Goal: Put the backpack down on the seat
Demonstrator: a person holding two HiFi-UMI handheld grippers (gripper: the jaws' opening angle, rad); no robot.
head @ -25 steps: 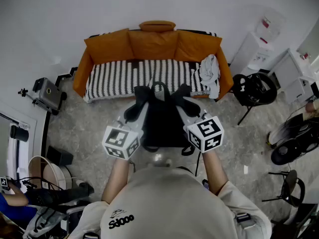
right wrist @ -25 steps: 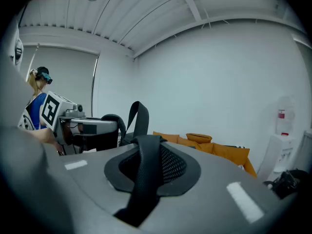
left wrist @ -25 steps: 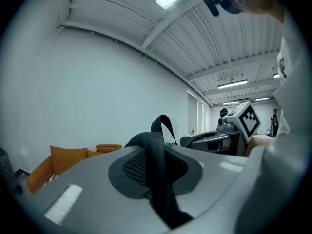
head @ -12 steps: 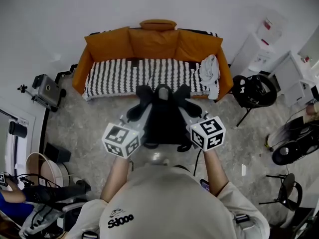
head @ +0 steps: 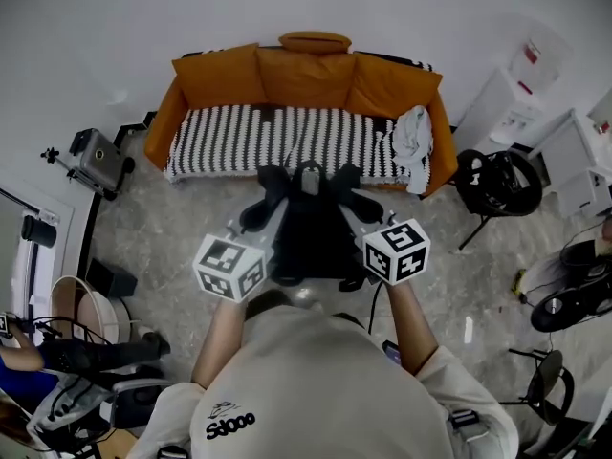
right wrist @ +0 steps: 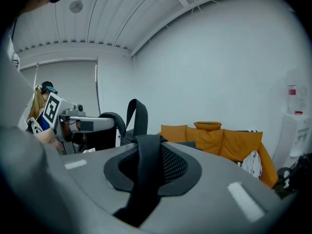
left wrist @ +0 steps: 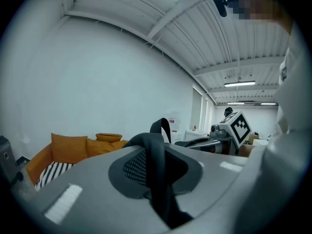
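Observation:
A black backpack hangs in front of me over the floor, short of the orange sofa with its black-and-white striped seat. My left gripper is shut on the left shoulder strap, which runs between its jaws. My right gripper is shut on the right shoulder strap in the same way. The top handle loop stands up between the two grippers. In the left gripper view the right gripper's marker cube shows beyond the bag.
A grey cloth lies on the sofa's right end. A steering-wheel stand and white cabinets are to the right. A grey case and a tripod stand at the left. A person sits at the lower left.
Both grippers and the backpack have sunk slightly and edged toward the sofa. The straps stay gripped as before.

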